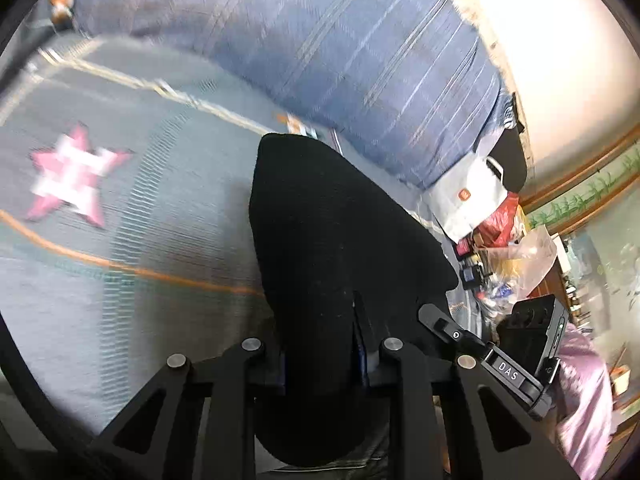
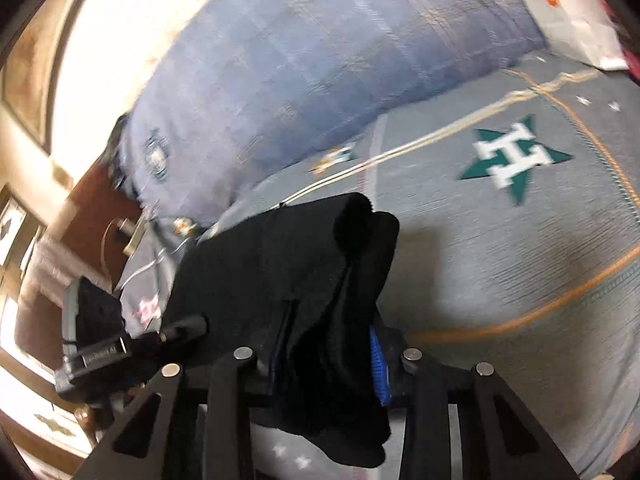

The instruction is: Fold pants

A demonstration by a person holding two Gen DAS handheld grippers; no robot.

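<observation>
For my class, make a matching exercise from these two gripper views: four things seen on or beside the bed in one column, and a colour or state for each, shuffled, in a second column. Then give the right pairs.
Column one
1. black fabric pants
2. star emblem on the grey bedspread, left wrist view
3. star emblem on the grey bedspread, right wrist view
4. large plaid pillow

Column two
A. blue
B. pink with a white letter
C. clamped in both grippers
D. green with a white letter

Pairs: 1-C, 2-B, 3-D, 4-A
</observation>
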